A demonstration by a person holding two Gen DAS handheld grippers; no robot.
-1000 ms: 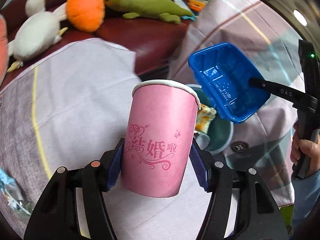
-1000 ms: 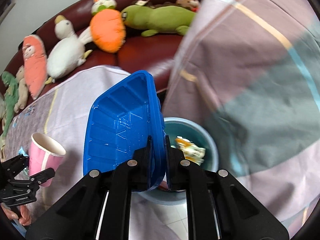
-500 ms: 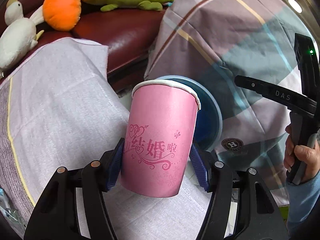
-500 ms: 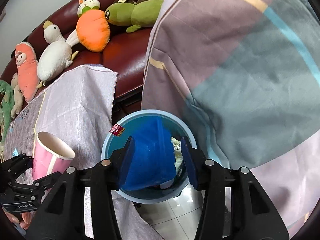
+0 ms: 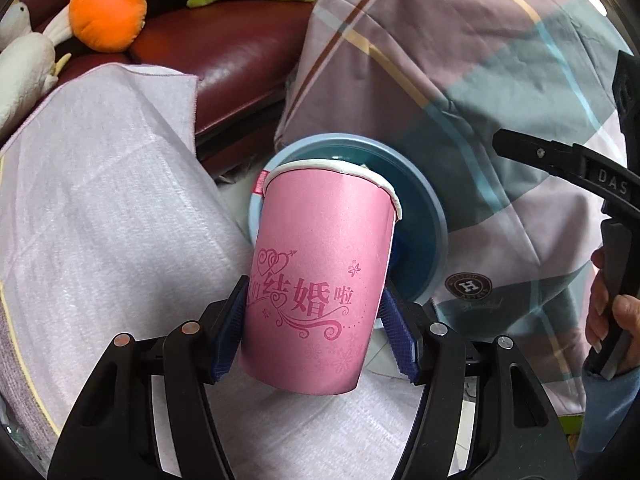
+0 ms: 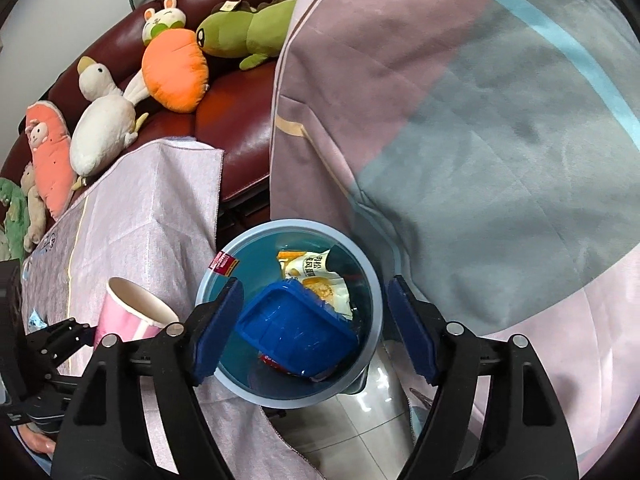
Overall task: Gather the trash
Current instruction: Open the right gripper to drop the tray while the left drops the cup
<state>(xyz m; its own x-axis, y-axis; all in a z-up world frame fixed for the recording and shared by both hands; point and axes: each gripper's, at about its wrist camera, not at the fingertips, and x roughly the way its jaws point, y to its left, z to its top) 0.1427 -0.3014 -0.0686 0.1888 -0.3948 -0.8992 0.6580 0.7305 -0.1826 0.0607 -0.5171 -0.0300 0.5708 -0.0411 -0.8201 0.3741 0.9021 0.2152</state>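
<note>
My left gripper (image 5: 314, 332) is shut on a pink paper cup (image 5: 320, 272) with magenta print, held upright just in front of the round blue bin (image 5: 424, 224). In the right wrist view my right gripper (image 6: 314, 326) is open and empty above the bin (image 6: 372, 300). A blue plastic tray (image 6: 292, 324) lies inside the bin on a snack wrapper (image 6: 316, 272). The cup (image 6: 132, 312) and left gripper show at lower left there.
A pale cloth-covered table (image 6: 136, 216) lies left of the bin. A maroon sofa (image 6: 236, 120) with several plush toys stands behind. A large patchwork blanket (image 6: 460, 120) hangs at right. Tiled floor (image 6: 360, 420) shows below the bin.
My right gripper opened and let the blue tray fall into the bin. My left gripper carried the pink cup closer to the bin.
</note>
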